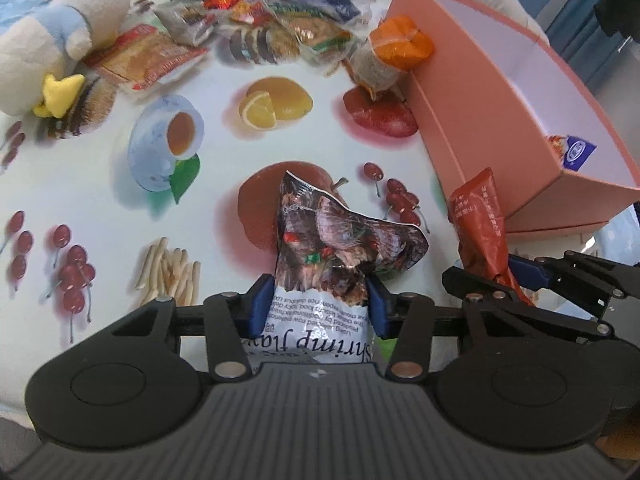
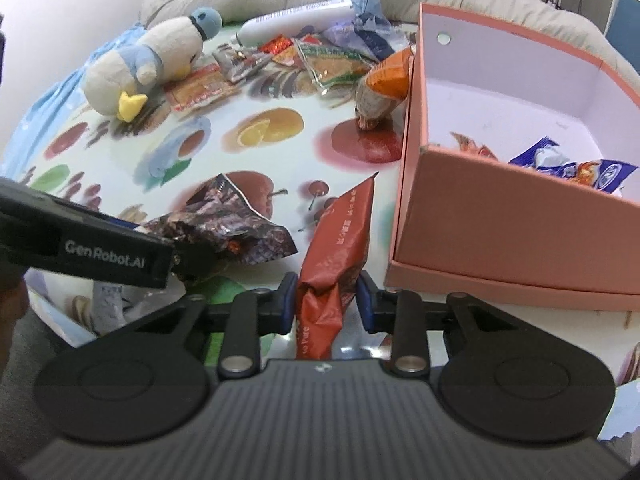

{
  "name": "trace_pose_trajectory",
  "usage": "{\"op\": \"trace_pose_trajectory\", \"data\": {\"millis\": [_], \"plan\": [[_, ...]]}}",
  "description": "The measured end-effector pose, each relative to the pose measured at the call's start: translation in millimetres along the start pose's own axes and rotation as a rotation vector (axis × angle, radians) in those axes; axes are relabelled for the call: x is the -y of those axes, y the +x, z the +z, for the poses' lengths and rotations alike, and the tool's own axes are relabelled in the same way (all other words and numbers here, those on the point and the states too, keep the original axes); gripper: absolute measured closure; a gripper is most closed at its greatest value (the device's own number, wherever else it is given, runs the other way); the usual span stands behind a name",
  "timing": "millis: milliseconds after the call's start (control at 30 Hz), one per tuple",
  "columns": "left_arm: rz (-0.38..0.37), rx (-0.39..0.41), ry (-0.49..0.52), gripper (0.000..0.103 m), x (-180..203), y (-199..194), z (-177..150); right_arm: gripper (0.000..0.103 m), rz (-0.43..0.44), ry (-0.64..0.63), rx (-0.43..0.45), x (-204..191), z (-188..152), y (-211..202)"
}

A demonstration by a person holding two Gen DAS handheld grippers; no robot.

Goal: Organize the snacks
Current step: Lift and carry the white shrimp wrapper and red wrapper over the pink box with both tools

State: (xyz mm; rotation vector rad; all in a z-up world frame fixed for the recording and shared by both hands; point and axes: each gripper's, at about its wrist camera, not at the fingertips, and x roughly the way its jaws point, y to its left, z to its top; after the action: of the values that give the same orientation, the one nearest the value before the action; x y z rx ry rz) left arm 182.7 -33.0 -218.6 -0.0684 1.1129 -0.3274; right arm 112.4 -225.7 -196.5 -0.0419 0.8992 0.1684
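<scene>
Tilting down, left gripper (image 1: 316, 300) clamping shrimp bag (image 1: 336, 248)

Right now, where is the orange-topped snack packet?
In both wrist views the orange-topped snack packet leans against the far outer corner of the pink box, its lower end over the table's printed red fruit, right of the snack pile.

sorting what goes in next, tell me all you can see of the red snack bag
The red snack bag is a crinkled, glossy foil-like pouch, dark orange-red with pale printed characters down its face. It stands roughly upright, pointed top corner up, lower part creased. The right tongs are pinching its waist between blue pads. It sits just left of the pink box, apparently close to its near corner, above the fruit-print tablecloth.
</scene>
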Motion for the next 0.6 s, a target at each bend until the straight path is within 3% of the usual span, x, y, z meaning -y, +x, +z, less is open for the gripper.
{"op": "trace_pose_trajectory", "data": {"millis": [600], "plan": [[-0.003, 0.179, -0.097, 0.05, 16, -104, -33, 0.069, -0.019, 0.049, 0.134, -12, -12, -92]]}}
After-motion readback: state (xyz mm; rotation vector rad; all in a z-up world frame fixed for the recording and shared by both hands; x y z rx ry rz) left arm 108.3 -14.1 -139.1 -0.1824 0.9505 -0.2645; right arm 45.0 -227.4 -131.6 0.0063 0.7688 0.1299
